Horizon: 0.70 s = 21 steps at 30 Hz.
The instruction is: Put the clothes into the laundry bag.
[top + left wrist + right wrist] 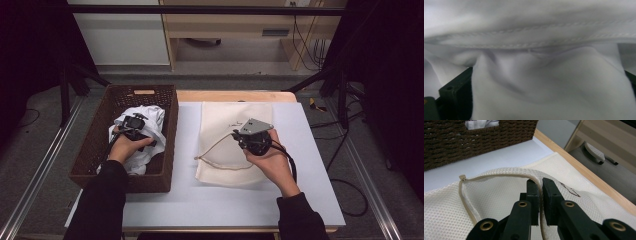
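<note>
A white garment lies bunched in a brown wicker basket on the table's left side. My left gripper is pushed down into the garment. In the left gripper view, white cloth bulges between the widely spread jaws, which stand open. A cream mesh bag lies flat on the white table top to the right of the basket. My right gripper points left and is shut on the bag's tan zipper edge. That gripper lifts the edge slightly off the mesh.
The basket's woven wall rises just beyond the bag. A wooden table edge runs along the far side. Black stand legs and cables sit off the table to the right. White table surface lies in front of the bag.
</note>
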Motion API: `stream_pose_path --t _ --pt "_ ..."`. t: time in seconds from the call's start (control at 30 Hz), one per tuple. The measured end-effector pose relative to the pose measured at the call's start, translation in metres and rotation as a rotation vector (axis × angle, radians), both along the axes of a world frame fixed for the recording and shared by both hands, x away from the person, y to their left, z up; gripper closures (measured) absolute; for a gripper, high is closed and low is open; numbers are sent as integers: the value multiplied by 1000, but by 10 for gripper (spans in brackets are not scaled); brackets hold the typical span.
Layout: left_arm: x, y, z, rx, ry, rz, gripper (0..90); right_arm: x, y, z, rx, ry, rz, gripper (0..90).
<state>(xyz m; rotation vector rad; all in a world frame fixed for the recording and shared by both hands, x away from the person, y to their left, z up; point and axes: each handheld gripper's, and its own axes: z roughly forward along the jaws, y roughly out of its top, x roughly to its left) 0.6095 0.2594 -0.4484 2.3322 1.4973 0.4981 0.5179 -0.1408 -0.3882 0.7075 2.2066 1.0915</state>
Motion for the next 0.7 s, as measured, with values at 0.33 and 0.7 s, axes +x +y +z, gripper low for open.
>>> stream_pose_path --t 0.33,0.7 --pt "-1 1 -6 41 -21 -13 0 1 -1 -1 -5 0 -4 826" --pt "0 1 1 30 19 -2 149 1 -1 -2 -10 4 -9 827"
